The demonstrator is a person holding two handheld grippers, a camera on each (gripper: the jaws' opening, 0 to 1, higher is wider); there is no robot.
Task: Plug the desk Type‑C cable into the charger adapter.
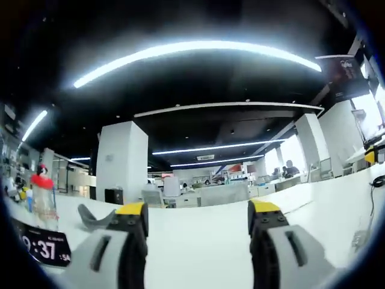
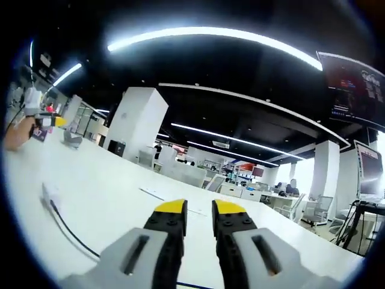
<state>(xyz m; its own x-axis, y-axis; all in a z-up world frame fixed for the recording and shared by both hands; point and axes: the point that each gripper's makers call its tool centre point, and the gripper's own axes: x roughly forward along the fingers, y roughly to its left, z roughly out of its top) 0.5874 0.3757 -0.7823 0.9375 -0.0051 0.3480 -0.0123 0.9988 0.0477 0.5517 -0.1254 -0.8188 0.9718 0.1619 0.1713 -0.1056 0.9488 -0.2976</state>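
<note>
On the white desk (image 2: 120, 192), left of the right gripper (image 2: 198, 211), the black cable (image 2: 69, 232) with a white end is seen. It is judged light and limp, best pinched near the plug. Both grippers' jaws are spread, nothing held.

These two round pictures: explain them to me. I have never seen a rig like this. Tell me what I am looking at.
A person holds a two-jaw tool in each hand, and a fisheye camera rides on each tool, looking forward along its jaws.

In the left gripper view, the left gripper rises from the bottom with its yellow-tipped jaws wide apart, holding nothing. Past it lies a white desk, with a red-capped bottle and a dark clock display at the left.

In the right gripper view, the right gripper has its jaws slightly apart, also holding nothing. On the white desk, a black cable runs to a small white block, perhaps the charger. Behind is an open office.
</note>
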